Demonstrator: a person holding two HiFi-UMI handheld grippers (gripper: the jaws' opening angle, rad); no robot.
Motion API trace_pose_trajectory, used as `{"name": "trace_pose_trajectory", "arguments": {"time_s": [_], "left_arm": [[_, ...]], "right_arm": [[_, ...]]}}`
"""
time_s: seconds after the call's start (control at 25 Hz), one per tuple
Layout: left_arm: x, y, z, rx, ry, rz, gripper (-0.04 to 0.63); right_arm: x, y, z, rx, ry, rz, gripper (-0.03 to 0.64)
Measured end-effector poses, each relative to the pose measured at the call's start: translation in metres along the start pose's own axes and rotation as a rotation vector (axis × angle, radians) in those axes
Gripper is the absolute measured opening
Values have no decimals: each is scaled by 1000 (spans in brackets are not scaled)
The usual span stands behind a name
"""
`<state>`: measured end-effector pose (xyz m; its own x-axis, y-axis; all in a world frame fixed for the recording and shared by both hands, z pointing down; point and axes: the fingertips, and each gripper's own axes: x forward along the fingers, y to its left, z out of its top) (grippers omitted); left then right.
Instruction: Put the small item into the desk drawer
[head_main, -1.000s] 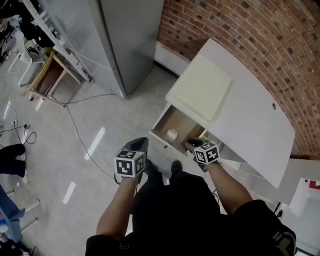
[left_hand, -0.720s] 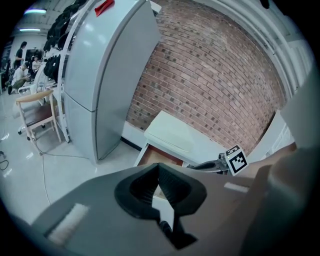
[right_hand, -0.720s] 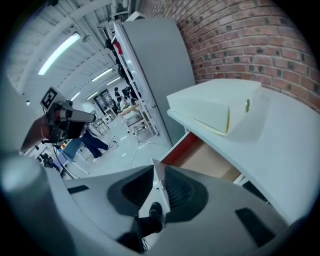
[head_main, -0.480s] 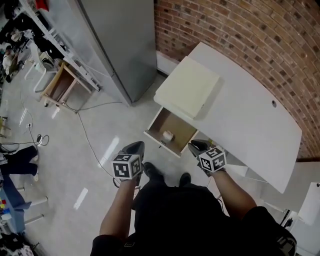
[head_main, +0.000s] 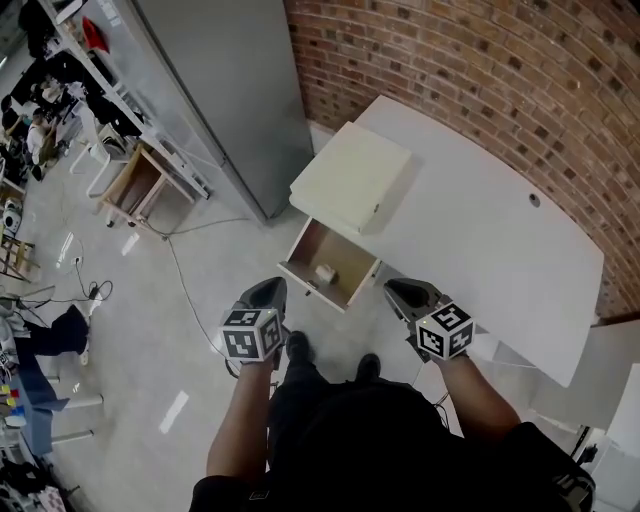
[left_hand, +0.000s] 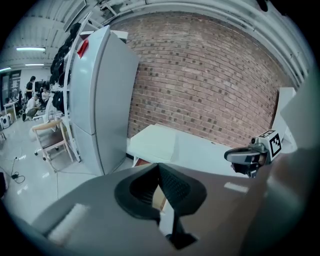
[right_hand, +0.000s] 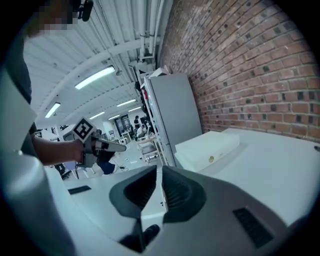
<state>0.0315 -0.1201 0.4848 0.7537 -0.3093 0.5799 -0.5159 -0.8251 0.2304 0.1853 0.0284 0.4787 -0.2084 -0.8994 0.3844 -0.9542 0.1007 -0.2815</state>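
Note:
The white desk (head_main: 480, 230) has its wooden drawer (head_main: 347, 256) pulled open. A small pale item (head_main: 325, 272) lies on the drawer floor. My left gripper (head_main: 268, 291) hangs over the floor just left of the drawer front, jaws together and empty. My right gripper (head_main: 404, 292) hovers right of the drawer, clear of it. Its jaws are closing with nothing between them, and the tips meet in the right gripper view (right_hand: 161, 169). In the left gripper view the left gripper (left_hand: 159, 166) points at the desk, with the right gripper (left_hand: 247, 156) off to the side.
A cream box (head_main: 352, 175) lies on the desk's left end above the drawer. A tall grey cabinet (head_main: 220, 90) stands left of the desk, against the brick wall (head_main: 480, 60). A cable (head_main: 185, 290) runs across the floor, and a wooden stool (head_main: 140, 182) stands further left.
The desk and drawer have slid left and up in the head view. My right gripper has drawn back from the drawer's right corner. The small item stays in the drawer.

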Motion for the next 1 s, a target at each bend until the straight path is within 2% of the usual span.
{"name": "trace_pose_trajectory", "arguments": {"time_s": [0.2, 0.4, 0.6, 0.76, 0.88, 1.0], "left_arm": [[-27, -20, 23, 46, -64, -49, 12], [-44, -21, 55, 108, -122, -121, 12], [-67, 8, 89, 178, -173, -182, 12], [-84, 39, 124, 248, -238, -205, 12], [-95, 60, 143, 273, -294, -226, 12], [-102, 82, 150, 278, -316, -236, 11]], "right_arm": [[-27, 12, 34, -18, -118, -55, 32], [-45, 26, 77, -40, -242, -126, 22], [-34, 51, 111, -6, -353, -196, 15], [-11, 82, 141, -38, -390, -213, 14], [6, 101, 162, -68, -406, -219, 14], [22, 114, 179, -83, -433, -243, 14]]}}
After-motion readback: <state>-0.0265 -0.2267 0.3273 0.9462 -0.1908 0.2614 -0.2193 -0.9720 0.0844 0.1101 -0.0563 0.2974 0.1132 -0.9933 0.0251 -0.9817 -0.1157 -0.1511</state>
